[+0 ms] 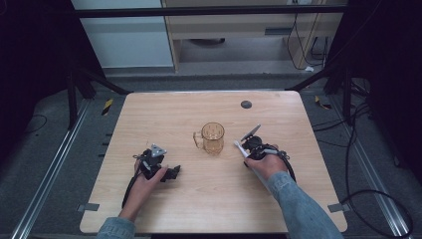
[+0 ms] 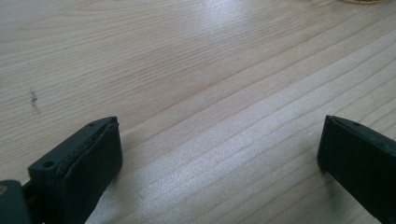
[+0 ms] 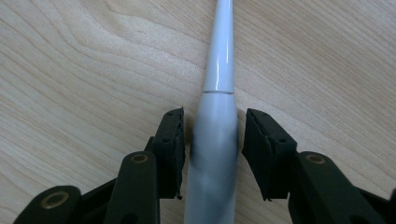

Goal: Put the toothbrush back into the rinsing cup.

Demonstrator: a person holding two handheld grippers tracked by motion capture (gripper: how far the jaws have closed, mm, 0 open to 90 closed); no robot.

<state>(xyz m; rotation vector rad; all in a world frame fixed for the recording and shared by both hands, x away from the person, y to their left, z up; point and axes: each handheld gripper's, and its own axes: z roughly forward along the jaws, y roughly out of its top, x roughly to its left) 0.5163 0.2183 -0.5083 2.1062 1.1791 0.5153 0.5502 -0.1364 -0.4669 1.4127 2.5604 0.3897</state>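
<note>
Dark curtains and floor rails ring a pale wooden bench (image 1: 164,107) in the high view. An amber glass mug (image 1: 213,138) stands near the middle, handle toward the left edge. Left tool (image 1: 173,173) rests on the bench toward the near-left corner, a hand on it. Right tool (image 1: 247,145) sits just right of the mug, over a white toothbrush (image 1: 239,146) whose tip pokes out toward the mug.

Left gripper view: jaws spread wide, bare wood grain between them, nothing gripped. A sliver of amber rim at the top edge.

Right gripper view: the toothbrush (image 3: 215,130) lies flat on the bench and runs straight away between the jaws. The left pad looks to be touching the thick handle; a narrow gap shows at the right pad. Not yet a full pinch.

Judgement: step in hand is grasping the toothbrush, early in the work. Next move calls for closing the last gap squarely on the handle, then lifting without rolling it; the mug looks the likely destination.
</note>
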